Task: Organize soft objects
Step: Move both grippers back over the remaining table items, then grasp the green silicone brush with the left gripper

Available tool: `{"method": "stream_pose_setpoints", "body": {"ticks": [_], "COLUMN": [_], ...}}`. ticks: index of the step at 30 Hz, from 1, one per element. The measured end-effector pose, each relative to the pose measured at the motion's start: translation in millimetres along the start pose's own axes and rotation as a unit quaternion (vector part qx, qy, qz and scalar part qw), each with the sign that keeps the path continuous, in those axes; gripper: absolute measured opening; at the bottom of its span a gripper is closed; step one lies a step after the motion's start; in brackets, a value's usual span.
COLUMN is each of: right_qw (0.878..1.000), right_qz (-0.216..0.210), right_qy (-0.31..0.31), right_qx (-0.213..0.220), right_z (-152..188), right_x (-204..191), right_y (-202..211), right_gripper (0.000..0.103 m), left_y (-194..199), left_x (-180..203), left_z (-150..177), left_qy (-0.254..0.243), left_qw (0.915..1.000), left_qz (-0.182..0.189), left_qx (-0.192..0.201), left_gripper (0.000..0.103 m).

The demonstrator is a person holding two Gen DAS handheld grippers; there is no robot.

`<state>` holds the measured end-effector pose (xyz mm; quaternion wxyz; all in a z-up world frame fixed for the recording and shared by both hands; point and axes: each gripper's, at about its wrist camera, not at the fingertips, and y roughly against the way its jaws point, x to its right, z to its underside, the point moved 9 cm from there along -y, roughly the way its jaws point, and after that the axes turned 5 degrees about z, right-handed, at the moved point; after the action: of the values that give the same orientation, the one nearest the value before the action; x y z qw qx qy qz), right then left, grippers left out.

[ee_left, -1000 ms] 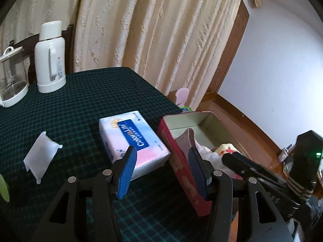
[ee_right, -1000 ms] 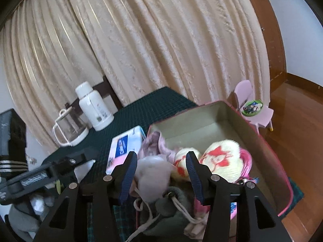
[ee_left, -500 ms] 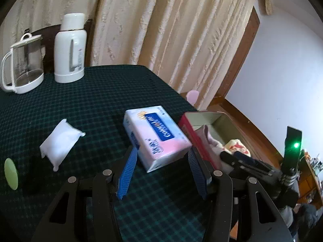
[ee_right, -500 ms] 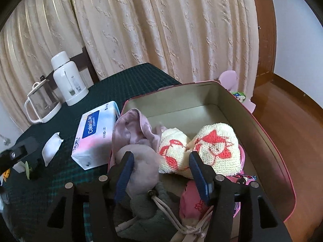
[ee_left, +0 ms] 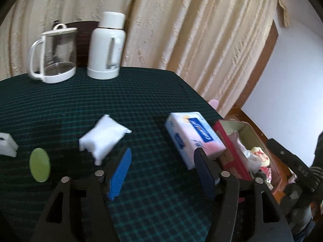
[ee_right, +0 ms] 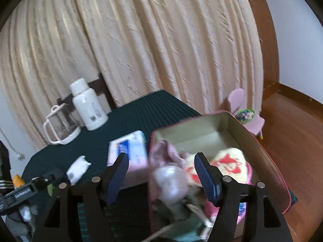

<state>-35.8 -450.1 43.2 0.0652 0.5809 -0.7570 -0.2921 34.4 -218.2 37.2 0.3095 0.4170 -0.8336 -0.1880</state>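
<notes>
The red box (ee_right: 260, 147) sits open at the corner of the dark green checked tablecloth (ee_left: 101, 104), and soft things fill its near end: a yellow knitted piece with red figures (ee_right: 228, 165), a pink cloth (ee_right: 163, 153) draped over the near wall, a pale rounded pouch (ee_right: 169, 181) and grey-green fabric with a drawstring (ee_right: 177, 211) below it. The far end of the box is bare. Just beside the box, touching or nearly touching its long side, lies a pink-and-blue tissue pack (ee_left: 193, 135). Farther from the box on the cloth lies a small white pillow packet (ee_left: 103, 137) — still outside the box — then a green disc (ee_left: 39, 167) and a white block (ee_left: 7, 145).

The right gripper (ee_right: 161, 173) hangs over the box's near end; its jaws have just been opening and stand apart, gripping nothing, the pouch seen between them. The left gripper (ee_left: 162, 171) hovers over the cloth between the packet and the tissue pack — its jaws have also just been opening, with nothing between them.

At the table edge farthest from the box stand a white thermos (ee_left: 106, 46) and a glass kettle (ee_left: 54, 54), before a cream curtain (ee_right: 141, 40).
</notes>
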Motion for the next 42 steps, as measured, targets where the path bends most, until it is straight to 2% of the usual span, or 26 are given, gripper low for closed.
{"method": "stream_pose_setpoints", "body": {"ticks": [9,21,28,35,42], "right_qw": [0.997,0.990,0.982,0.975,0.971], "right_qz": [-0.064,-0.104,-0.128,-0.144,-0.153], "right_qy": [0.051,0.088,0.114,0.131,0.133], "right_qx": [-0.009,-0.045,-0.076,-0.106,-0.129], "right_z": [14,40,61,76,87], "right_x": [-63,-117,-153,-178,-191], "right_y": [-2,-16,-26,-37,-48], "right_gripper": [0.073,0.073,0.073,0.073,0.073], "left_y": [22,46,41,28,24], "left_x": [-62,-148,-178,-195,-205], "left_z": [2,17,26,36,38], "left_qy": [0.036,0.073,0.084,0.097,0.113], "left_qw": [0.9979,0.9885,0.9855,0.9840,0.9832], "left_qz": [-0.051,-0.129,-0.147,-0.149,-0.143], "left_qx": [0.015,0.028,0.012,-0.008,-0.004], "left_gripper": [0.067,0.067,0.070,0.070,0.069]}}
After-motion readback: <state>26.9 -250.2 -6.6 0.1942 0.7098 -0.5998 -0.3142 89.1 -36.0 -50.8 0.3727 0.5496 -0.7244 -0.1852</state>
